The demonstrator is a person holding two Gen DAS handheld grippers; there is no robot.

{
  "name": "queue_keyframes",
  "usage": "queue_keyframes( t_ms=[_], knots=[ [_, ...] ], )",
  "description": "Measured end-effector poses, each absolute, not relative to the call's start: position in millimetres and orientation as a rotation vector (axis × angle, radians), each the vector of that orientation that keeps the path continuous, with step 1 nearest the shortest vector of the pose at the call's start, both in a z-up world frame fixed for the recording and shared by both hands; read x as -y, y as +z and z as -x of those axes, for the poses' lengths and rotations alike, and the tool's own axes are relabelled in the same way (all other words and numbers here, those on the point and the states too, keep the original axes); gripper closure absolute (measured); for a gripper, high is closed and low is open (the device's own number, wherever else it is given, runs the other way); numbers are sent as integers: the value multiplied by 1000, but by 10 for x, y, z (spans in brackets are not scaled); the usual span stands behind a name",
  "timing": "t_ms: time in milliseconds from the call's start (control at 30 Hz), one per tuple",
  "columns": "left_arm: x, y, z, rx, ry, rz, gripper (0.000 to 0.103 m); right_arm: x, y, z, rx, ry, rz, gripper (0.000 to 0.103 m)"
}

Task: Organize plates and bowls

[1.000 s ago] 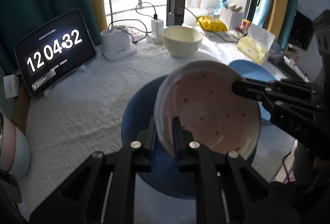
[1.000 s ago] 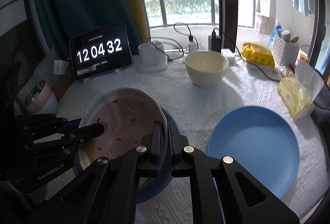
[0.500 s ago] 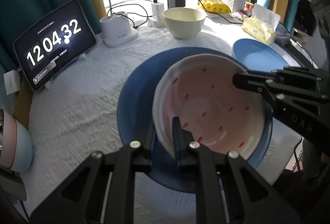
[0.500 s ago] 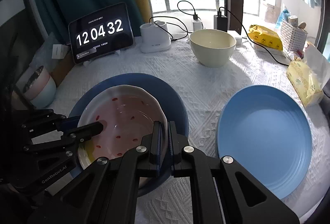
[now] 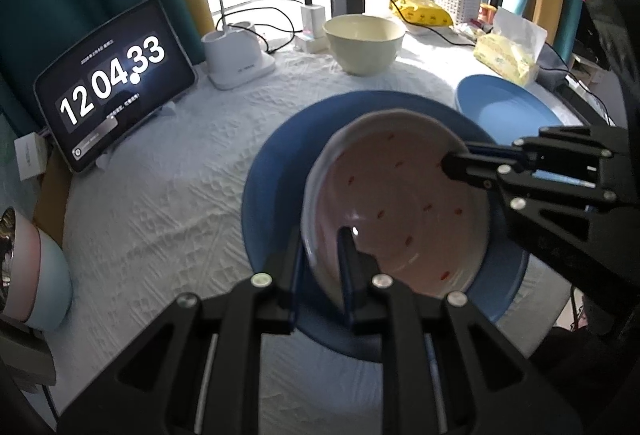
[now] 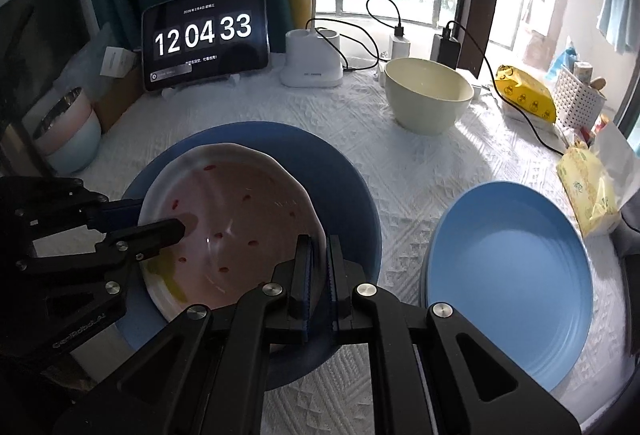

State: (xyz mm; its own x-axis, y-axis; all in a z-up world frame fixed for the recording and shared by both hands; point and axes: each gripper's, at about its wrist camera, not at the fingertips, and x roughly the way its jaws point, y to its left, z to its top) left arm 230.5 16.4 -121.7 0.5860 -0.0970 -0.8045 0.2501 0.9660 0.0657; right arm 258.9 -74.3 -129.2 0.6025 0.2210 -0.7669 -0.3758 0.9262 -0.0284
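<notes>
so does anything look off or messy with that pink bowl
Yes: a yellowish smear sits inside the pink bowl near the left gripper, so it looks unwashed. The bowl also sits off-centre on the dark blue plate. No spill shows on the cloth.

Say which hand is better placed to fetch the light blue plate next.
Right, likely: the light blue plate lies beside the right tool gripping the pink bowl; the left tool, jaws opening, is across the bowl.
</notes>
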Motion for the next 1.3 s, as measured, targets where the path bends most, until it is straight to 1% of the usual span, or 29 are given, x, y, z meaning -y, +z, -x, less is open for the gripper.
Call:
queue_keyframes(
  t_ms=[367,533,900,1067,1200,1267,1300],
  knots=[
    [-284,-1089,-2307,-880,-186,-154,85,712,-1233,-2621,-840,351,225,94],
    [-320,-1063,-2324,-870,-187,-142,85,721,-1144,-2600,-803,360,218,94],
    [-349,-962,-2391,-847,-202,-94,84,845,-1084,-2678,-808,368,171,93],
    [-337,-860,-2435,-814,-192,-66,84,869,-1019,-2704,-802,382,151,90],
    [-312,-829,-2490,-808,-180,-57,79,900,-971,-2736,-798,391,133,87],
    [-283,-824,-2518,-809,-177,-59,76,927,-948,-2758,-795,394,123,81],
    [-266,-823,-2538,-810,-176,-60,74,941,-941,-2772,-794,395,118,79]
  ],
)
